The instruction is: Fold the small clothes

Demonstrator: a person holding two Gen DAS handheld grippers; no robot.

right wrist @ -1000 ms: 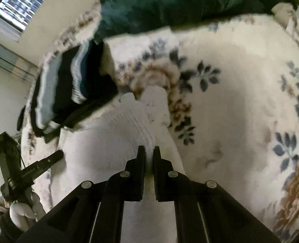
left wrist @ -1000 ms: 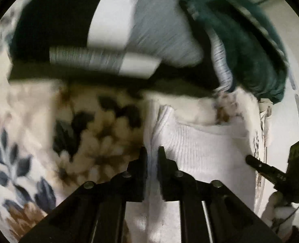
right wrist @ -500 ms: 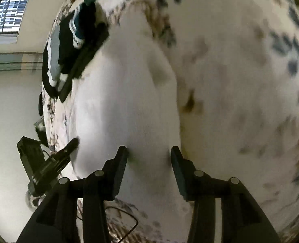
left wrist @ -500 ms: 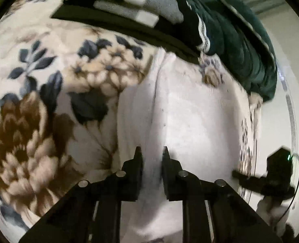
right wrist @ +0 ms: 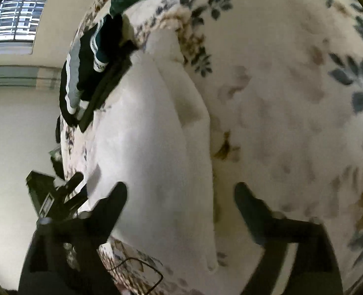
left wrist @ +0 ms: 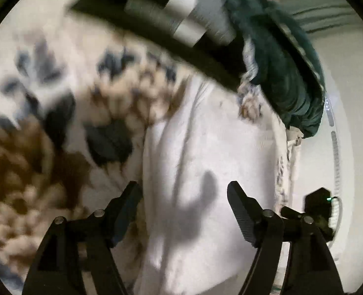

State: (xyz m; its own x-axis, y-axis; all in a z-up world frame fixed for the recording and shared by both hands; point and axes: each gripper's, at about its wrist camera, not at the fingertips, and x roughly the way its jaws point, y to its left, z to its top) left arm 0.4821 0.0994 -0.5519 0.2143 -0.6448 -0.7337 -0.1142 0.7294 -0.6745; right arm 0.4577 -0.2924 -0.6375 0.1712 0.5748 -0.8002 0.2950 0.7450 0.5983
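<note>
A white knit garment (left wrist: 206, 147) lies flat on the floral bedspread (left wrist: 46, 123); it also shows in the right wrist view (right wrist: 151, 147) with a folded flap along its right side. My left gripper (left wrist: 183, 196) is open and empty above the garment's near end. My right gripper (right wrist: 181, 196) is open and empty above the garment's other side. In each view the other gripper shows at the bed's edge (left wrist: 316, 209) (right wrist: 55, 191).
A stack of folded dark, grey and white clothes (left wrist: 181, 24) (right wrist: 87, 73) lies beyond the white garment, with a dark green garment (left wrist: 279, 61) beside it. The bed's edge and a pale wall (right wrist: 16, 135) with a window (right wrist: 16, 19) lie to one side.
Both grippers were shut on the white garment one second ago. They have since opened wide and let it go, and it now lies flat on the bedspread.
</note>
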